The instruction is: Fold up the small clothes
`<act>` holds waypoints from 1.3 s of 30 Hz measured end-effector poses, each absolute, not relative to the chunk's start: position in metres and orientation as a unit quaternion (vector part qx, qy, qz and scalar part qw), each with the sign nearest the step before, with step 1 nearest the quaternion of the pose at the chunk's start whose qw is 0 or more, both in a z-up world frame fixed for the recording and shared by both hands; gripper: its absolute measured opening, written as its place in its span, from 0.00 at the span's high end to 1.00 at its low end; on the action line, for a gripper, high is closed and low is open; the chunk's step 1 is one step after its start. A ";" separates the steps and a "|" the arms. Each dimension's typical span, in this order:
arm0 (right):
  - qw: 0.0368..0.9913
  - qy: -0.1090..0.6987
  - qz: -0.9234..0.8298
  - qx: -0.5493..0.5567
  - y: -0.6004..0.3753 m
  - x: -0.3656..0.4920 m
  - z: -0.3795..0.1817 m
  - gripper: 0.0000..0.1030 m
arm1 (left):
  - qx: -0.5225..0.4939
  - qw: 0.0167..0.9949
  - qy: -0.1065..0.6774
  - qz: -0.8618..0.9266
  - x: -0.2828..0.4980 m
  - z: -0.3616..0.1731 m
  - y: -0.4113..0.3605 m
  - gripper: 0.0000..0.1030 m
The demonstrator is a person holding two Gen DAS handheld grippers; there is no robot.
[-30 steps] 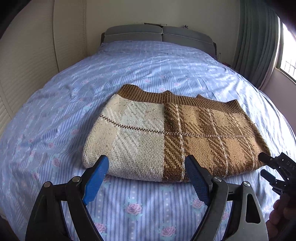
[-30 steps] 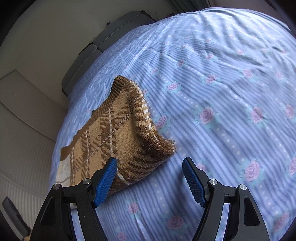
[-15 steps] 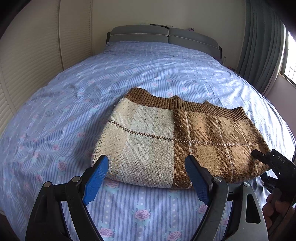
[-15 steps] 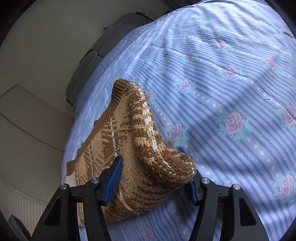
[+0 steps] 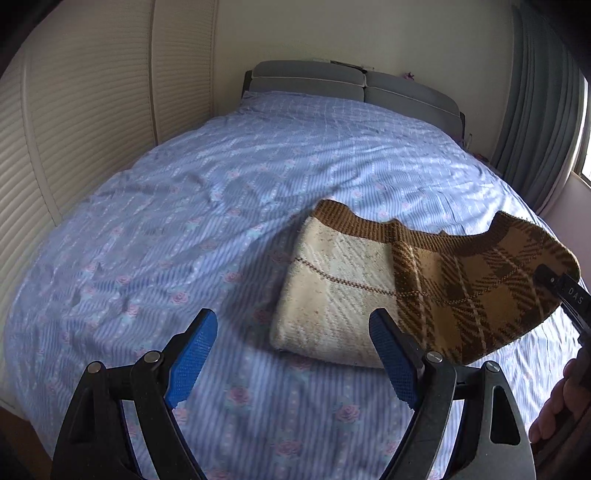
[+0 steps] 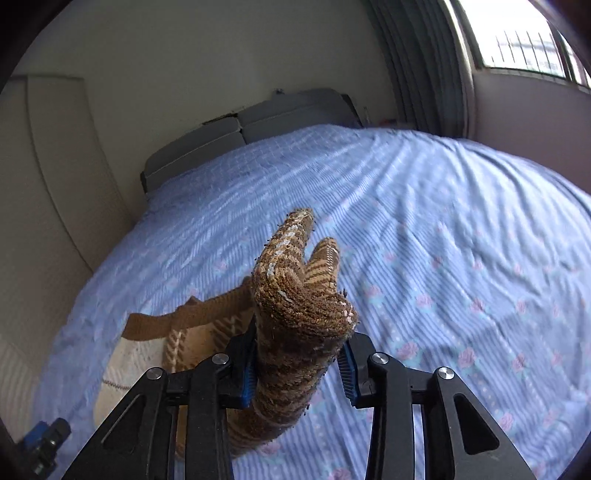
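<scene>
A knitted sweater, folded, lies on the bed: its cream half (image 5: 332,295) rests flat, and its brown plaid half (image 5: 491,291) is lifted off the sheet. My right gripper (image 6: 297,369) has that brown end (image 6: 295,306) bunched between its blue pads, and its jaws are closing on it. In the left wrist view the right gripper (image 5: 565,291) shows at the right edge behind the raised cloth. My left gripper (image 5: 291,321) hangs open above the sheet, left of the cream edge, with nothing between its fingers.
The blue floral bedsheet (image 5: 184,221) stretches wide around the sweater. A grey headboard (image 5: 332,81) is at the far end, louvred wardrobe doors (image 5: 74,129) on the left, curtains (image 5: 535,110) and a window (image 6: 517,33) on the right. A person's hand (image 5: 554,417) shows at the lower right.
The right gripper closed on the sweater's brown end and raised it off the bed, rolling as it rose. The left gripper drew left and up, staying open.
</scene>
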State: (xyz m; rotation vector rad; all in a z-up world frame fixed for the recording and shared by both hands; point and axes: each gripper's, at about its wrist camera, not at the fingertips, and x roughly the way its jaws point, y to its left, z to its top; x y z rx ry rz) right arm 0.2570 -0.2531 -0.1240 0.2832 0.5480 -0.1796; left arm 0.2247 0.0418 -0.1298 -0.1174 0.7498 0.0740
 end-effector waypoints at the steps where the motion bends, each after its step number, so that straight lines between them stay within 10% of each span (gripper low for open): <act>1: 0.955 0.262 -0.085 0.109 -0.236 0.260 -0.116 0.65 | -0.060 0.929 0.362 0.043 0.222 -0.126 0.052 0.18; 16: 0.917 0.261 0.042 -0.299 0.027 0.258 -0.188 0.77 | -0.112 0.923 0.337 0.149 0.170 -0.117 0.202 0.16; 33: 0.914 0.277 0.096 -0.281 0.025 0.224 -0.199 0.76 | -0.127 0.923 0.342 0.118 0.170 -0.128 0.212 0.16; 39: 0.918 0.251 0.105 -0.288 0.028 0.215 -0.188 0.37 | -0.118 0.922 0.363 0.061 0.190 -0.132 0.195 0.17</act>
